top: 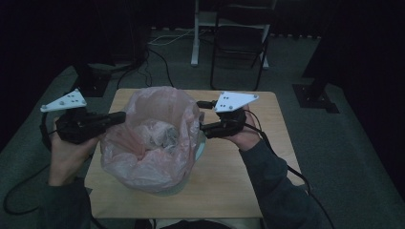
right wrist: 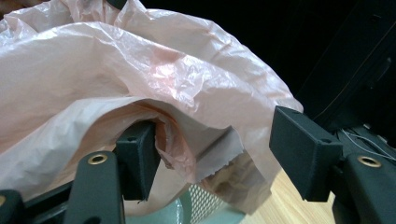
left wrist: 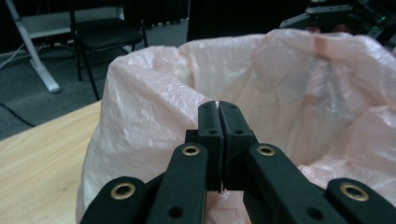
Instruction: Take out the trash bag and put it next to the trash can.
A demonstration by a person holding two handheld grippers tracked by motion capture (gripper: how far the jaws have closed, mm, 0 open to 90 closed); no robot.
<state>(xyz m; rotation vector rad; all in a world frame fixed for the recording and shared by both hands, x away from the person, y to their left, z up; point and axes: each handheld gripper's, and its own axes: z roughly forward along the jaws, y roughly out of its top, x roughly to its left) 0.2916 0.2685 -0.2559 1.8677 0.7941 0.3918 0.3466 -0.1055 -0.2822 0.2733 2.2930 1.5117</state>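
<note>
Bag (top: 150, 138) lines a mesh bin (right wrist: 201, 203) mid-counter (top: 229, 181). Left gripper (left wrist: 218, 109) at the bag's 9 o'clock rim, jaws shut on a pinch of film. Right gripper (right wrist: 215, 154) at 3 o'clock, jaws wide, rim fold between them but not pinched. Best move, I'd say: close right on the doubled edge, then lift both evenly so the thin plastic doesn't tear or snag the bin.
</note>
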